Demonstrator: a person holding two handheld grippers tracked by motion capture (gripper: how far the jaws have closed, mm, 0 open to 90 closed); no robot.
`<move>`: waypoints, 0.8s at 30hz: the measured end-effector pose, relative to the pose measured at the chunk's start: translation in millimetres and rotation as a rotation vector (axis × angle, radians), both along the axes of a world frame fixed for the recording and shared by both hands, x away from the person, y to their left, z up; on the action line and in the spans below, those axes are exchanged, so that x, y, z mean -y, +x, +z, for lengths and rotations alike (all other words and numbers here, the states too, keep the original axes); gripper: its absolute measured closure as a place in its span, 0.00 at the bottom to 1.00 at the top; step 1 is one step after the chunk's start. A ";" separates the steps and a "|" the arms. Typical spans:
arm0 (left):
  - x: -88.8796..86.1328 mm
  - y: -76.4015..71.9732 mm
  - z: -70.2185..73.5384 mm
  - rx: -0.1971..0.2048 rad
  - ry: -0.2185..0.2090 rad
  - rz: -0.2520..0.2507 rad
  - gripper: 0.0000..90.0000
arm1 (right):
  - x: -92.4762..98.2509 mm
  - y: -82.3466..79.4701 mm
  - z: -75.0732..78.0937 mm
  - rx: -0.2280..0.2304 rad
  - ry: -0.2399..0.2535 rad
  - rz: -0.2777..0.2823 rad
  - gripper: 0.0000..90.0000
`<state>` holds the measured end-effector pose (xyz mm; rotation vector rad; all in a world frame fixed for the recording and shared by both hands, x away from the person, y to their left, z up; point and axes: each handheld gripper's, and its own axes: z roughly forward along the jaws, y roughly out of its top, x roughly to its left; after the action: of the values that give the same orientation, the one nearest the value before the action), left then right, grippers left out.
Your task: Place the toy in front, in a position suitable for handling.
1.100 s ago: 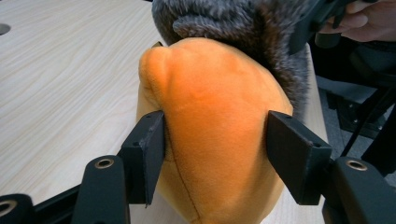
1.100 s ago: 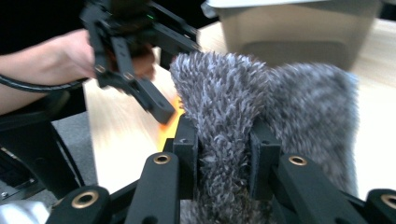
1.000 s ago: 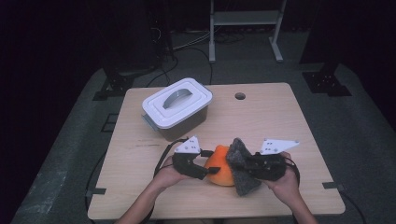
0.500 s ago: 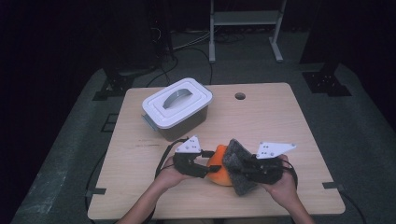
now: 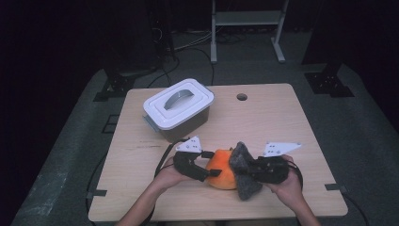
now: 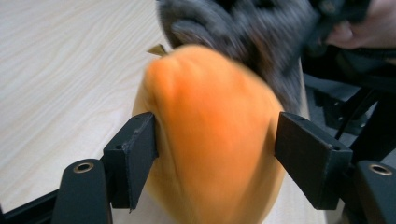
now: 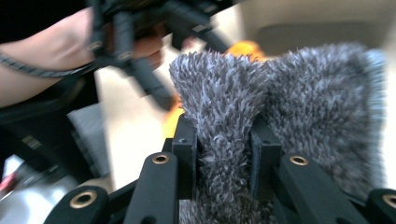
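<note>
A soft orange fruit-shaped thing (image 5: 220, 173) (image 6: 215, 140) rests on the wooden table (image 5: 282, 122) near its front edge. My left gripper (image 5: 209, 169) (image 6: 215, 158) reaches in from the left, its jaws on either side of the fruit. The jaws have just been opening, and both pads still touch the fruit's sides. My right gripper (image 5: 250, 168) (image 7: 224, 149) is shut on a fold of a shaggy grey cloth (image 5: 242, 174) (image 7: 317, 102). The cloth lies against the fruit's right side and hides part of it.
A lidded white-topped plastic box (image 5: 179, 106) stands at the back left of the table. A small round hole (image 5: 242, 97) sits near the far edge. Dark stands and cables surround the table on the floor.
The right gripper has nudged the grey cloth slightly left, closer over the orange fruit. The left hand has stayed where it was.
</note>
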<state>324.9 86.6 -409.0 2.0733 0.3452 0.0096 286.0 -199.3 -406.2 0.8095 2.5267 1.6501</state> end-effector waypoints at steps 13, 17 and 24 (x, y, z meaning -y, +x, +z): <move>-2.3 -0.7 2.7 0.035 0.028 -0.031 0.33 | 4.3 5.1 3.8 -0.009 0.035 -0.050 0.76; 2.1 -4.9 3.7 0.051 0.039 -0.041 0.34 | -10.0 -1.9 7.5 0.001 0.001 0.011 0.76; 2.3 -8.7 3.6 0.098 0.061 -0.081 0.40 | -3.5 0.9 12.5 0.036 -0.003 -0.013 0.76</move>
<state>316.2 84.3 -405.4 2.1369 0.2030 0.0735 287.0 -195.8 -393.7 0.7865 2.4942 1.6410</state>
